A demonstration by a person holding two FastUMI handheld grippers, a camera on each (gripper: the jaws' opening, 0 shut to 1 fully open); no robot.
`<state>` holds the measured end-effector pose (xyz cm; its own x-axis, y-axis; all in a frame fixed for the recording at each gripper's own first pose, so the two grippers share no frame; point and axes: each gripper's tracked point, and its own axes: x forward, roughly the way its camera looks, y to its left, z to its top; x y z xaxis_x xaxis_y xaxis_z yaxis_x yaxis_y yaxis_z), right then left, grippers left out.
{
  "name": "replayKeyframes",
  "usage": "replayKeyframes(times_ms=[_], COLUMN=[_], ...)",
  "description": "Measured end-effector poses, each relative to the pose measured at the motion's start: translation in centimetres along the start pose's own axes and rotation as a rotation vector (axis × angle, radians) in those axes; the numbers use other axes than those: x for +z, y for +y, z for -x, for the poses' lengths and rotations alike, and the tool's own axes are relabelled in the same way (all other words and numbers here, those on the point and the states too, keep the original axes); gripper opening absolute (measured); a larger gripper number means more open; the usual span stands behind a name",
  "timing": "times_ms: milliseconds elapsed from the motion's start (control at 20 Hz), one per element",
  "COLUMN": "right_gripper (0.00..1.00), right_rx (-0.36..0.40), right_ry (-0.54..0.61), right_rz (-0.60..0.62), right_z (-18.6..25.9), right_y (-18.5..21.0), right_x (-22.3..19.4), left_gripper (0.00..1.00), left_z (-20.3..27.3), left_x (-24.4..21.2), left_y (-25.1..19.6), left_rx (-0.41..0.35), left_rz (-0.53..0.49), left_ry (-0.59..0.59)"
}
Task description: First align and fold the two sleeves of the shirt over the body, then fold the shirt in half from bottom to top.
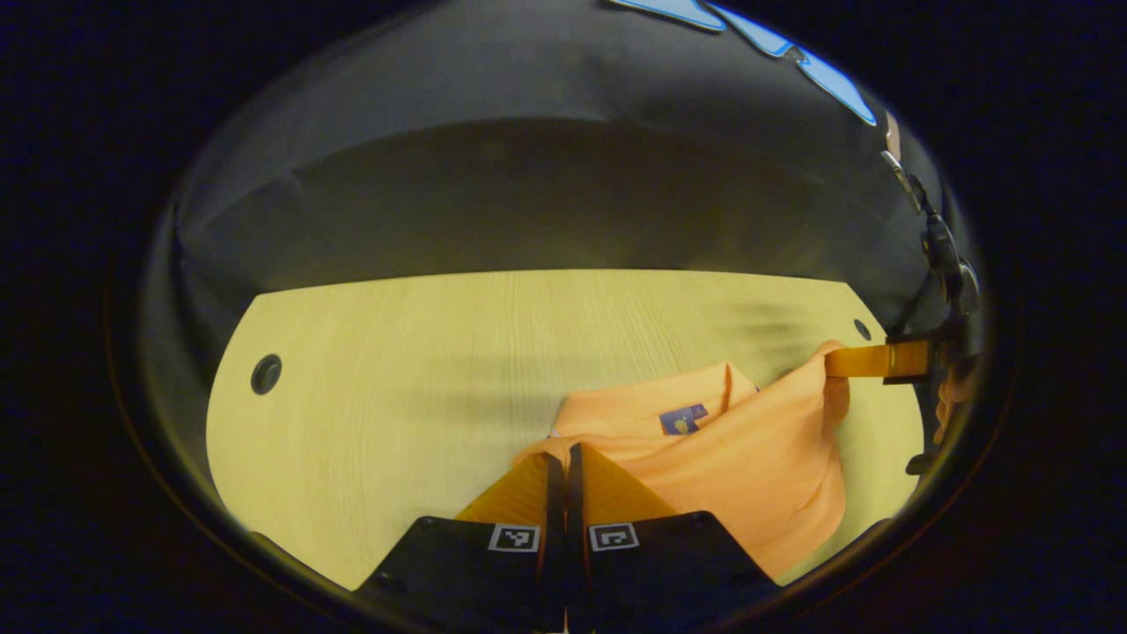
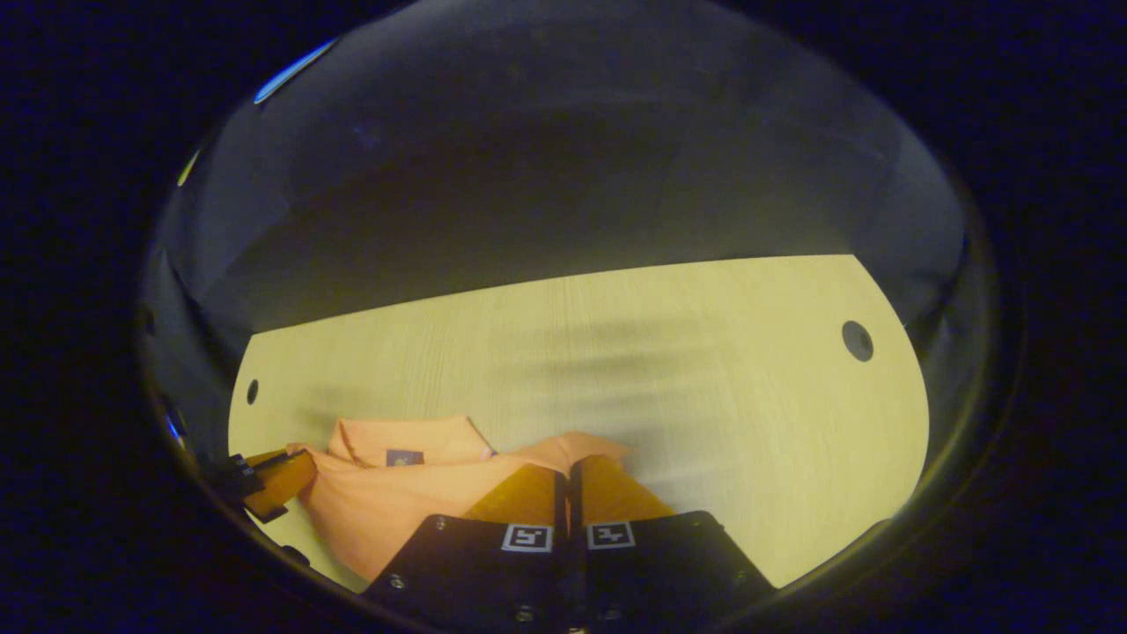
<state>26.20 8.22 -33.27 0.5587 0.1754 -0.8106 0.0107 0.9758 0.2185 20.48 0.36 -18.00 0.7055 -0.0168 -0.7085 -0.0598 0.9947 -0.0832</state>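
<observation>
In the left gripper view, the left tongs (image 1: 564, 458) are sitting at six o'clock with their two wedge-shaped fingers pressed together, clenching an edge of the shirt (image 1: 748, 458). In the right gripper view, the right tongs (image 2: 566, 475) are likewise pinching closed on a corner of the same shirt (image 2: 396, 493) at six o'clock. The shirt is a soft, matte orange knit with a folded collar and a small dark label inside the neck; it is lying bunched and creased on the bench (image 1: 396, 370), partly lifted between both tongs. The bench is a pale wood-grain surface with a rounded far edge and round dark holes (image 1: 265, 373) near its corners. The right tongs (image 1: 872, 361) are also showing at three o'clock in the left gripper view, tugging the cloth taut.
</observation>
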Motion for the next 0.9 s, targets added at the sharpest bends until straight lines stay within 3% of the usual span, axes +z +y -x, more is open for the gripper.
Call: replayKeyframes(times_ms=[250,750,900], right_gripper=[0.0,0.0,0.02], right_rx=[-0.003,-0.015,-0.026], right_ry=[-0.034,-0.125,-0.125], right_rz=[-0.013,0.008,0.05], right_z=[0.4,0.3,0.2], right_y=[-0.1,0.0,-0.1], right_x=[0.4,0.0,-0.2], left_gripper=[0.07,0.06,0.12], left_z=[-1.8,-4.3,-4.0], left_x=[1.1,2.7,2.5], left_y=[0.2,0.6,0.8], left_rx=[0.008,0.041,0.041], left_rz=[-0.047,0.0,0.01], left_ry=[-0.047,-0.134,-0.129])
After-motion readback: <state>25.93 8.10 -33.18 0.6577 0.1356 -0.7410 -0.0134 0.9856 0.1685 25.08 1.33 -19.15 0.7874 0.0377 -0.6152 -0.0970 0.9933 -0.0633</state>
